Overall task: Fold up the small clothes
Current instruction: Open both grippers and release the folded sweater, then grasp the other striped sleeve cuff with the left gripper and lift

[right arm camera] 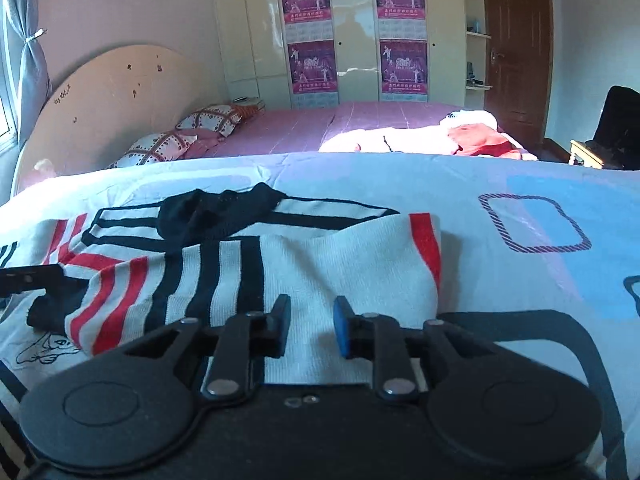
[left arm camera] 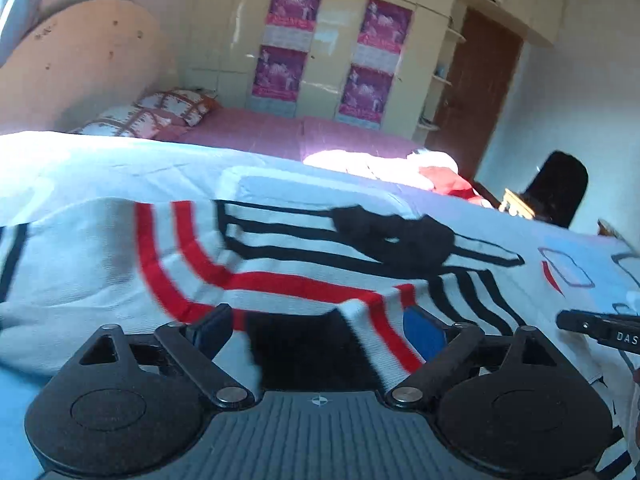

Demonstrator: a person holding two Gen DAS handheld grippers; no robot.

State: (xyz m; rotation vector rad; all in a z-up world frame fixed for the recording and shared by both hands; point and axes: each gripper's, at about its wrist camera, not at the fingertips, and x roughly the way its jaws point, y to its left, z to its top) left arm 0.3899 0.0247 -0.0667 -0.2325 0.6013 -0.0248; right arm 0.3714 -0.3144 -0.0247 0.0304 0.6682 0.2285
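Left gripper [left arm camera: 320, 330]: jaws spread wide, nothing pinched. The folded edge of the striped sweater [left arm camera: 280, 264] lies between and just ahead of the fingers, but the pads do not press on it.

Right gripper [right arm camera: 312, 326]: jaws narrowly apart, fingers standing over the near edge of the same sweater [right arm camera: 320, 264]. Whether the pads pinch the knit cannot be told from this view; a gap shows between them with white fabric behind it.

Sweater: white knit with red and black stripes, lying partly folded on the sheet [right arm camera: 480, 184], one flap turned over towards the right gripper. Its black collar [right arm camera: 224, 212] sits at the far side of the garment.

Sheet: pale blue and white with rounded square outlines, spread under the garment.

Beyond: a bed [right arm camera: 304, 128] with a pink cover, two patterned pillows [right arm camera: 200, 128] at its head, and a heap of white and red clothes [right arm camera: 472, 136] in sunlight. Behind the bed, a cream wardrobe [right arm camera: 352, 40] bearing four purple posters; a brown door [right arm camera: 516, 40] to its right.
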